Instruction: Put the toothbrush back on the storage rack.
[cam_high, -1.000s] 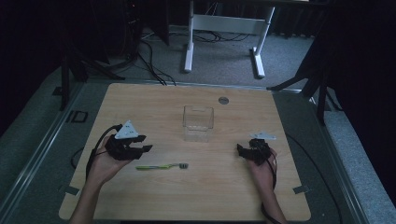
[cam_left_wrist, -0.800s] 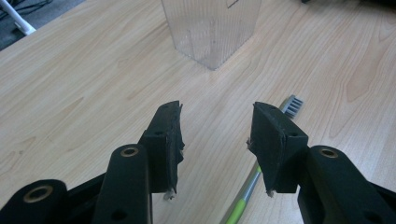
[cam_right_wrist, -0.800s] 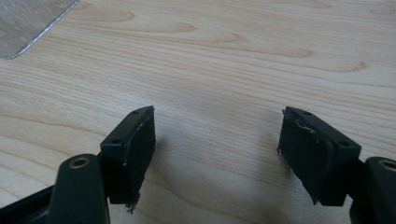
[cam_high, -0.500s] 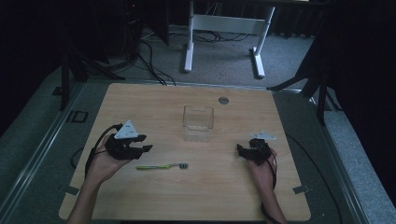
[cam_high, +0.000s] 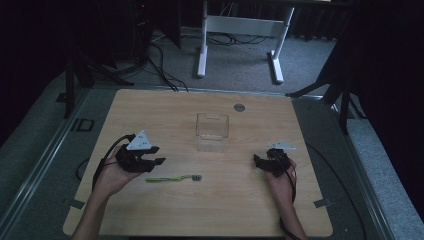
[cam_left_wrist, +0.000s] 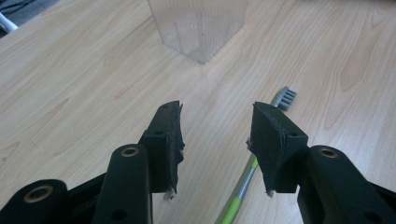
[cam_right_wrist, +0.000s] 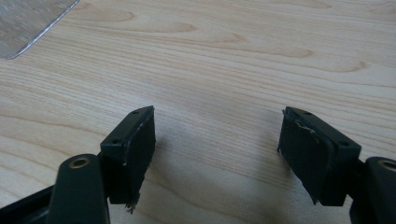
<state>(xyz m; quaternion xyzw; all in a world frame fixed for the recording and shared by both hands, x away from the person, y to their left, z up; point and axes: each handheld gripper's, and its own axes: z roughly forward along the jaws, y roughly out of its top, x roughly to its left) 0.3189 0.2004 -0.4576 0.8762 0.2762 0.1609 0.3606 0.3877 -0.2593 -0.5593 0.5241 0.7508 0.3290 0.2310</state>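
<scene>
In the high view, the toothbrush (cam_high: 173, 178) was seen lying flat on the wooden table (cam_high: 165, 107), in the lower left part of the frame, with its green handle to the left and the grey bristle head to the right. The left gripper (cam_high: 156, 155) was held just above and to the left of it, with the jaws parted to a moderate width and nothing between them. The right gripper (cam_high: 258, 162) was seen in the lower right part of the frame, well apart from the brush, with the jaws spread wide and also empty.

The step in hand was judged to be the reach for the toothbrush. In the left gripper view the handle (cam_left_wrist: 238, 198) was seen at the bottom, under the right-hand jaw and not between the two (so the gripper was not yet centred). For a good grasp, the gripper should be shifted sideways until the handle lies in the gap, then lowered close to the table and closed across the thin handle. The clear container (cam_high: 212, 131), near the centre of the high view, was probably the goal.
</scene>
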